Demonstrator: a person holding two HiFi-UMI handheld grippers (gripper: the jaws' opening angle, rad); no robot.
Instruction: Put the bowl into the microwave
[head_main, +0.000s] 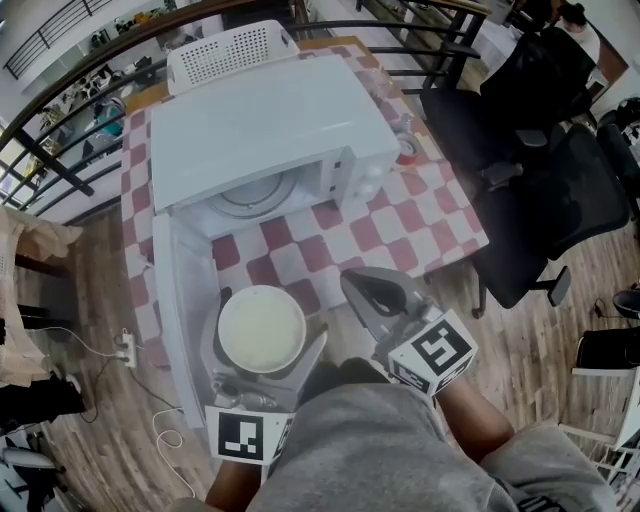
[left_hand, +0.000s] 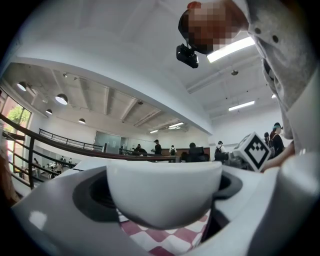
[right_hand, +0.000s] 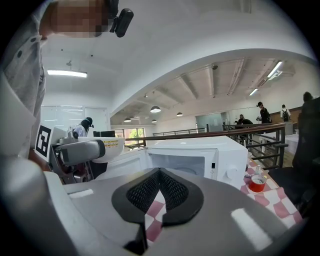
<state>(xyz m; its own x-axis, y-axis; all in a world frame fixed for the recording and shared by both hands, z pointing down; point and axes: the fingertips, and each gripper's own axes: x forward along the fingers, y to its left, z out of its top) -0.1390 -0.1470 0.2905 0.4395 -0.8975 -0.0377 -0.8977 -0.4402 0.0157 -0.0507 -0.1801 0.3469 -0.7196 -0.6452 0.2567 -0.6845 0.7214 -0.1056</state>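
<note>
Down by the near edge of the table (head_main: 400, 225), both arms are tucked in close to the body, grippers pointing forward at the microwave (head_main: 265, 125). Left gripper (head_main: 265, 350) is held level just beside the open door (head_main: 185, 300), and the right gripper (head_main: 362, 290) sits next to it, a bit further forward over the checkered cloth. The bowl (head_main: 261, 328) is upright between the left jaws, out in front of the oven opening, not inside it. From the left gripper view the jaws are spread wide and clamped on either side of the bowl, hugging its white wall. Right gripper's jaws are pressed together with nothing between them, pads touching at the tip, not touching the bowl or the microwave
</note>
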